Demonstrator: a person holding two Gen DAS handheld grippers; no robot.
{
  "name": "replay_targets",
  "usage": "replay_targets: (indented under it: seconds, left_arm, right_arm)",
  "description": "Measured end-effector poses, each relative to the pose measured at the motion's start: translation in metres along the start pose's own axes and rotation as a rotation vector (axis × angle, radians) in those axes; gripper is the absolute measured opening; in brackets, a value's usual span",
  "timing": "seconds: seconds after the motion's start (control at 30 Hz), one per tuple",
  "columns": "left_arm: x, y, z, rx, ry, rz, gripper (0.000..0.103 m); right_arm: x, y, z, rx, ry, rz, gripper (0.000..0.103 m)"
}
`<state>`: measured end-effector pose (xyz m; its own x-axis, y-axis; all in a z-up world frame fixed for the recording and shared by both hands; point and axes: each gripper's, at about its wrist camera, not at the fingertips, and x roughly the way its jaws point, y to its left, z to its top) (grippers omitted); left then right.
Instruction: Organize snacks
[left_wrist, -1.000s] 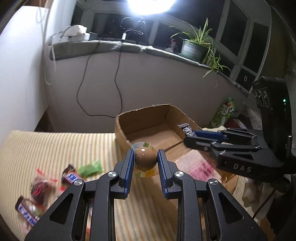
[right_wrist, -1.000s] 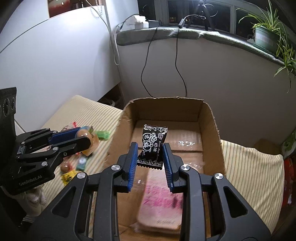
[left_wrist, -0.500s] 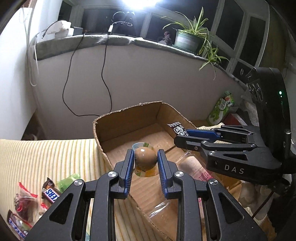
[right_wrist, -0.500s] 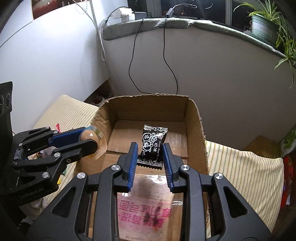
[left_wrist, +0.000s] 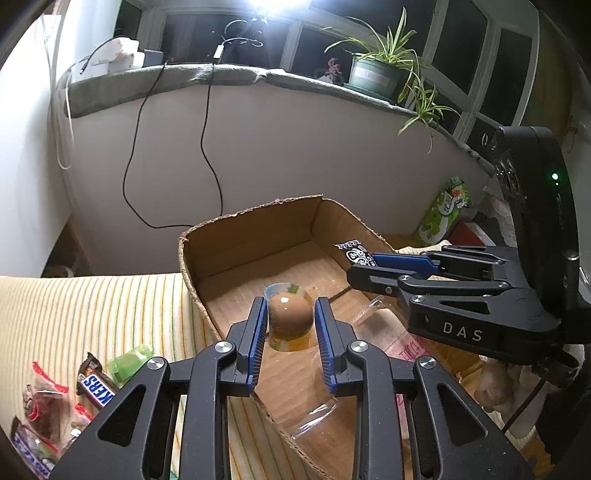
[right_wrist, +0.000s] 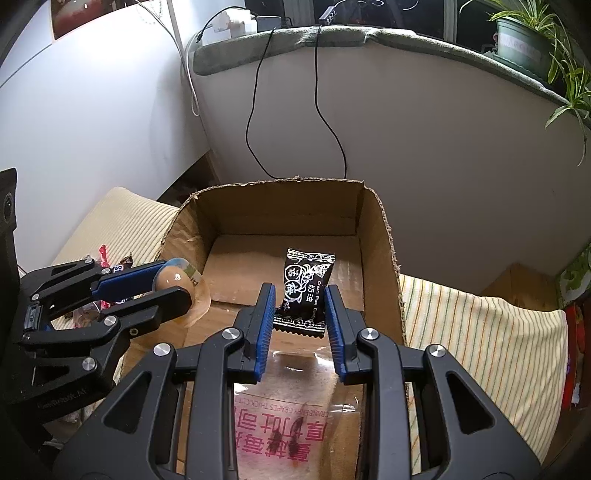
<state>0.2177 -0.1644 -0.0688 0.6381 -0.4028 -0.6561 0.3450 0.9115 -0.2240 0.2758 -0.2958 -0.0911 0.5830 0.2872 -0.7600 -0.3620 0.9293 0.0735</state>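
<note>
Over cardboard box (left_wrist: 255, 236), both grippers further in than 1 second ago, left gripper (left_wrist: 290, 321) pinching 1 jelly cup (left_wrist: 289, 317), right gripper (right_wrist: 300, 310) pinching 1 black candy packet (right_wrist: 306, 284), 1 clear bag (right_wrist: 288, 417) inside.

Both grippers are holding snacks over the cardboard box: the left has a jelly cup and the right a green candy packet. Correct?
Not quite. The right gripper holds a black candy packet, not green, as the right wrist view shows. The left gripper does hold the jelly cup over the cardboard box.

Your box (right_wrist: 380, 258) sits on the striped cloth (left_wrist: 92, 314) — loose snacks (left_wrist: 92, 384) lie left of it, a bag (right_wrist: 280, 428) inside, the wall (right_wrist: 424, 140) behind.
</note>
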Motion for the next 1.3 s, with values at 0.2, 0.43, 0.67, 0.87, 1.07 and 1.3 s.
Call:
replay_targets:
  seconds: [0.2,0.43,0.67,0.87,1.07,1.3]
  left_arm:
    - [-0.002,-0.001,-0.001,0.005,-0.003,0.008,0.046]
    - [-0.008,0.002,-0.003,-0.005,-0.006,0.011,0.046]
    - [-0.025,0.006,-0.006,-0.012,-0.025,0.013,0.046]
    - [-0.053,0.019,-0.009,-0.035,-0.061,0.033,0.046]
    - [-0.088,0.039,-0.021,-0.063,-0.098,0.071,0.046]
    - [-0.132,0.075,-0.046,-0.123,-0.128,0.138,0.046]
  right_arm:
    - [-0.002,0.001,0.000,0.000,-0.003,-0.018,0.047]
    - [-0.012,0.002,-0.002,0.003,-0.026,-0.039,0.077]
    - [-0.023,0.005,-0.001,0.013,-0.036,-0.036,0.084]
    - [-0.040,0.018,-0.003,0.008,-0.056,-0.019,0.085]
    - [-0.059,0.042,-0.008,-0.008,-0.079,0.022,0.086]
    - [-0.079,0.082,-0.021,-0.056,-0.097,0.088,0.086]
